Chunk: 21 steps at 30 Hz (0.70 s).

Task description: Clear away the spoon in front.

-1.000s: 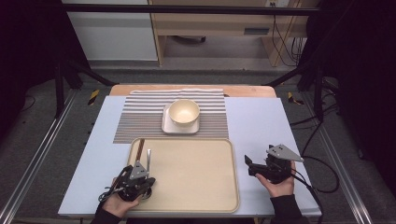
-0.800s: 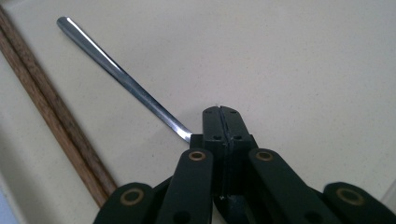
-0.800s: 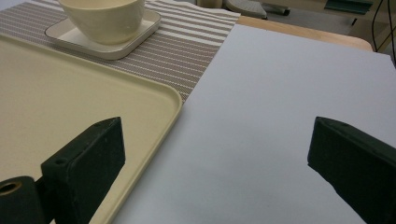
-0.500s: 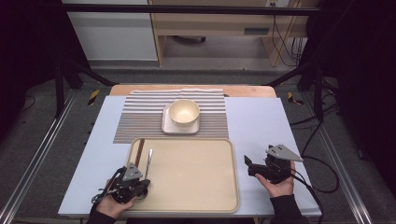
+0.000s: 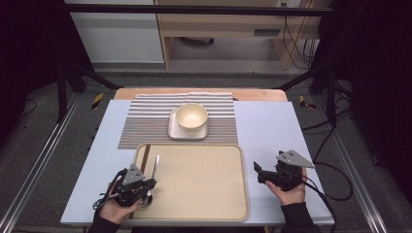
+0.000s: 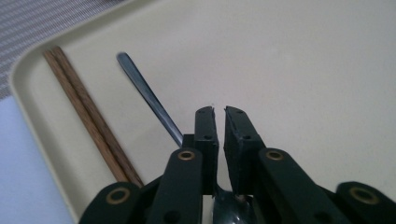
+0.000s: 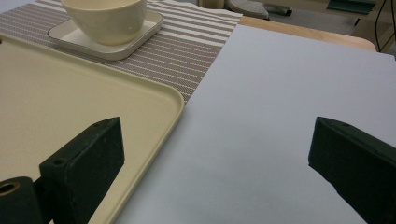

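Note:
A metal spoon (image 5: pixel 155 167) lies on the beige tray (image 5: pixel 204 179), its handle (image 6: pixel 149 98) pointing away and its bowl under my left gripper (image 6: pixel 219 112). That gripper's jaws have just been opening and stand a narrow crack apart, with nothing between the tips. In the high view the left gripper (image 5: pixel 149 184) sits at the tray's near left corner. Brown chopsticks (image 6: pixel 88 112) lie along the tray's left rim. My right gripper (image 7: pixel 219 154) is wide open and empty over the pale table just right of the tray, and the high view shows it (image 5: pixel 258 173) there too.
A cream bowl (image 5: pixel 191 116) stands on a square plate (image 5: pixel 175 131) on a striped placemat (image 5: pixel 145 126) behind the tray. The bowl (image 7: pixel 105 16) also appears at the top left of the right gripper view. Dark floor and metal frame posts surround the table.
My left gripper has shifted slightly left at the tray's near corner, and its jaws have parted a crack. The spoon stays on the tray. The right gripper has not moved.

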Each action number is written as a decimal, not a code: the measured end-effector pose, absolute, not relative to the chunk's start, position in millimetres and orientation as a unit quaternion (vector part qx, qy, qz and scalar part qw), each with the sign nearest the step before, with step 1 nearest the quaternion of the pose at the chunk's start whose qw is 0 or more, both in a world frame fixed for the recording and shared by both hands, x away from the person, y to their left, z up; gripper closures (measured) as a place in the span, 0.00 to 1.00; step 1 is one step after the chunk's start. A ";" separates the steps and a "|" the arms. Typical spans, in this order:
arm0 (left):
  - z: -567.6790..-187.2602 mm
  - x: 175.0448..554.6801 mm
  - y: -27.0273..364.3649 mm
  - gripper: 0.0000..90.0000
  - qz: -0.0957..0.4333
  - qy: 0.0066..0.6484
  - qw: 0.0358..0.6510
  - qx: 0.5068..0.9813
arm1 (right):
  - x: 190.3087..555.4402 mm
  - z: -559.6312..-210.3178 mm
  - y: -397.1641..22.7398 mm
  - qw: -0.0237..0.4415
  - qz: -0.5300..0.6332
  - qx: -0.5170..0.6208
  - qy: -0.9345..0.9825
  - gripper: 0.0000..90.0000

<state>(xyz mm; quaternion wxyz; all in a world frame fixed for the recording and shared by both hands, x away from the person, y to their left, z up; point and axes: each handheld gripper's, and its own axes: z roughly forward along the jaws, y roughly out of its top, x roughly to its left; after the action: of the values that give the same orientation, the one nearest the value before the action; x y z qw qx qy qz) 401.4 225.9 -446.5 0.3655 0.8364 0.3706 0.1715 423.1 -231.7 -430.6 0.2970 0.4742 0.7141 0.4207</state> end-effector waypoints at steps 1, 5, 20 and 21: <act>-444.6 402.2 226.9 0.84 0.178 0.373 0.373 0.831 | 422.8 -430.0 -231.9 0.297 0.422 0.475 0.713 0.04; -436.8 406.4 230.2 0.72 0.201 0.386 0.389 0.812 | 422.9 -429.4 -232.5 0.296 0.423 0.475 0.712 0.03; -399.9 447.6 224.9 0.38 0.242 0.394 0.443 0.768 | 420.5 -423.4 -238.1 0.300 0.437 0.473 0.704 0.00; -398.2 451.2 224.1 0.38 0.243 0.395 0.445 0.766 | 420.1 -423.2 -238.3 0.302 0.438 0.472 0.703 0.00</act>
<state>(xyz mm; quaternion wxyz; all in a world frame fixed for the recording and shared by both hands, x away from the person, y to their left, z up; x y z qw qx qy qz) 451.2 224.1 -398.2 0.4450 0.7660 0.3949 0.2434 420.1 -238.3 -423.2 0.3022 0.4720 0.7029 0.4380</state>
